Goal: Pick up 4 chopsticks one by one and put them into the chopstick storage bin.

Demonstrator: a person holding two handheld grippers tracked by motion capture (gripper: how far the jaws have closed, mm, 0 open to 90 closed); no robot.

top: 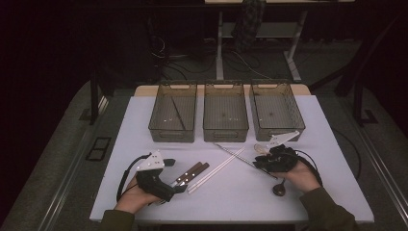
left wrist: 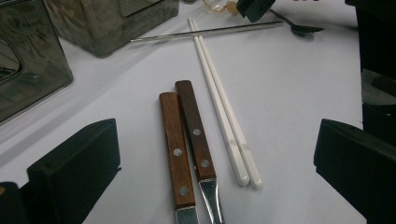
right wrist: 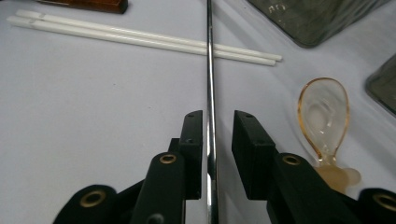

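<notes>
White tabletop (top: pixel 240 192) – right gripper (right wrist: pixel 218 122) jaws part-open astride thin steel rod (right wrist: pixel 208 56), crossing white plastic chopsticks (right wrist: pixel 140 37); grasp step, next squeeze shut – left gripper (left wrist: pixel 215 154) wide open, empty

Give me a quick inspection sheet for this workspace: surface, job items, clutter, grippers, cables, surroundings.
Surface: white table, flat, dimly lit.
Job's things: metal chopsticks lie between the right gripper's jaws, across the white chopsticks; two wooden-handled utensils lie side by side before the left gripper; three smoky bins in a row at the far edge.
Clutter: clear amber spoon beside the right gripper; dark spoon near the right hand.
Grippers: left gripper open, holding nothing; right gripper open, astride the metal chopsticks, not clamped.
Cables: one black cable loops from each gripper.
Surroundings: dark room, desk legs and floor wiring behind.
</notes>
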